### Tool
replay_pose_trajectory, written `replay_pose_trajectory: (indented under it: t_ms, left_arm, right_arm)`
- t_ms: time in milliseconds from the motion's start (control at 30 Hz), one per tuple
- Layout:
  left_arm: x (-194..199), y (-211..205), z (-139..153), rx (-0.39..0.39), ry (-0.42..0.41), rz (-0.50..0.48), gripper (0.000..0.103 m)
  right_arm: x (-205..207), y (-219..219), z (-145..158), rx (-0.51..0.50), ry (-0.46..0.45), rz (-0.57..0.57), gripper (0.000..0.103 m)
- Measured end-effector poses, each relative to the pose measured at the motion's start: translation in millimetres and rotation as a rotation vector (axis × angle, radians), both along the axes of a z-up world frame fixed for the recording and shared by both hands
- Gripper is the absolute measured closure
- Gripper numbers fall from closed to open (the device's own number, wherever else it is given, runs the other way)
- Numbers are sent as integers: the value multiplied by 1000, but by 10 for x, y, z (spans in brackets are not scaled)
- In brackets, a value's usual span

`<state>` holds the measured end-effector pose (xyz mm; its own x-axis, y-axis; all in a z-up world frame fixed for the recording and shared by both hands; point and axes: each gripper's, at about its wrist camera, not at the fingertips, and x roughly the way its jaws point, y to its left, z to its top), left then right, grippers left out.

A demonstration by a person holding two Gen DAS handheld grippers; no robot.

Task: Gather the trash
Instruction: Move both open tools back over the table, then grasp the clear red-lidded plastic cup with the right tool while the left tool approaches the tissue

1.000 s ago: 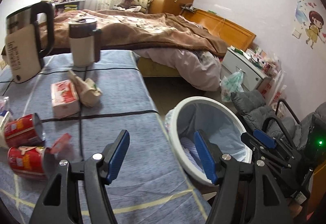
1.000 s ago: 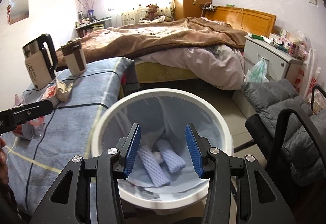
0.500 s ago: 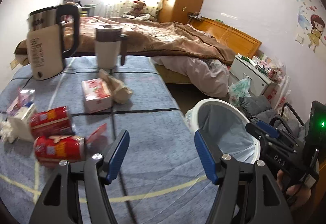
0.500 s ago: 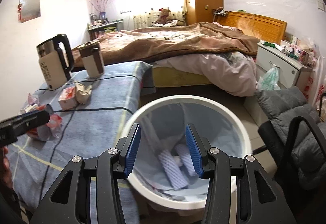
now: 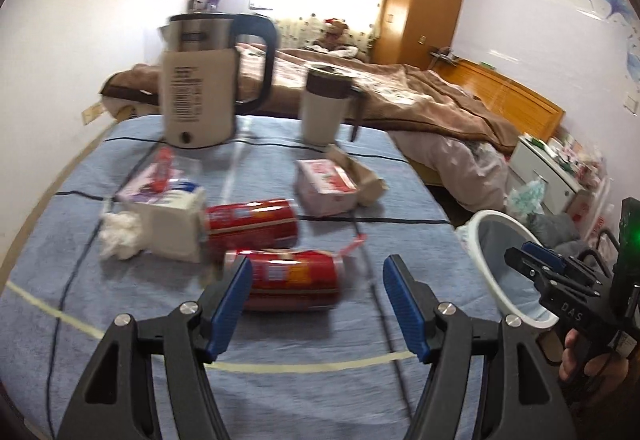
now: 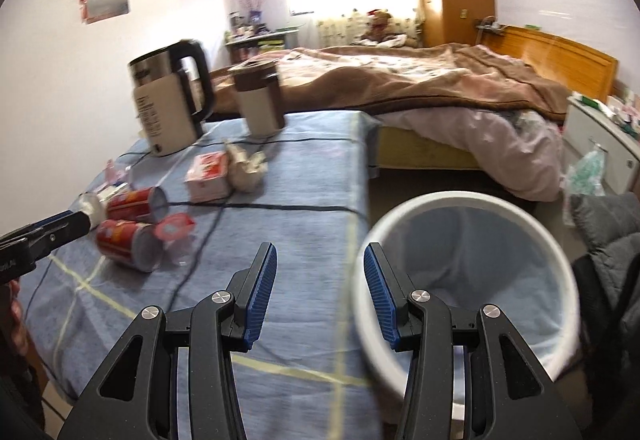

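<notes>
Two red cans lie on their sides on the blue tablecloth, one [image 5: 252, 226] behind the other [image 5: 292, 276]. My left gripper [image 5: 317, 272] stands open just short of the nearer can and touches nothing. A crumpled tissue [image 5: 120, 236], a white box [image 5: 172, 228], a pink carton [image 5: 326, 184] and a crumpled paper bag [image 5: 364, 180] lie around them. My right gripper [image 6: 320, 260] is open and empty over the table's right edge, beside the white bin [image 6: 472, 200]. A pink lid [image 6: 176, 226] lies next to the nearer can [image 6: 128, 240].
A kettle [image 5: 200, 100] and a lidded mug [image 5: 324, 108] stand at the table's far end. A black cable runs across the cloth. The bin [image 5: 492, 228] stands on the floor right of the table. Beyond are a bed, a grey-padded chair and a nightstand.
Both views have swung left, from the bin toward the table. The cans now lie in front of my left gripper, and the bin has slid to the right. Both stay open.
</notes>
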<state>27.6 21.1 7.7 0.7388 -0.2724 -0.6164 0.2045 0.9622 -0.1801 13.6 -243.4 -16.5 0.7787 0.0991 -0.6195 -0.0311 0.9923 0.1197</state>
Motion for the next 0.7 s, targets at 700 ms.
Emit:
replay_pose_trajectory:
  t_ms: [700]
  left_arm:
    - [28,904,-189,-14,32,142,32]
  right_arm:
    - [491,1021,-223,5,77,251,56]
